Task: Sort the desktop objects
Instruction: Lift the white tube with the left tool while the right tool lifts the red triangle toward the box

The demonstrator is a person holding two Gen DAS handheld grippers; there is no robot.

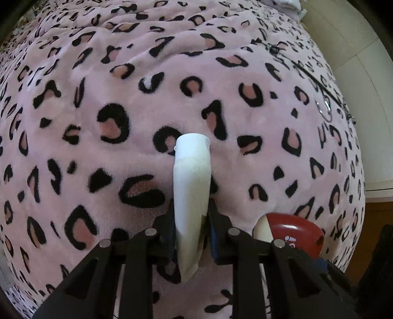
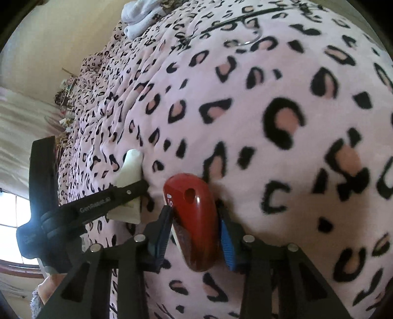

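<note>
Our left gripper (image 1: 191, 220) has its fingers (image 1: 216, 228) closed on a white tube (image 1: 191, 181), whose long axis runs straight out ahead of the fingers, cap end touching or nearly touching the leopard-print blanket (image 1: 98, 73) of the bed. Just beside it, our right gripper (image 2: 194, 225) has its fingers (image 2: 227, 236) on either flank of a red computer mouse (image 2: 194, 216), long axis likewise in line with them; they look closed on it. We judge that each hand carries its own object, so the next move turns on where each belongs. Farther out lie a black cable (image 1: 312, 73) and white cloth (image 2: 140, 14).
</note>
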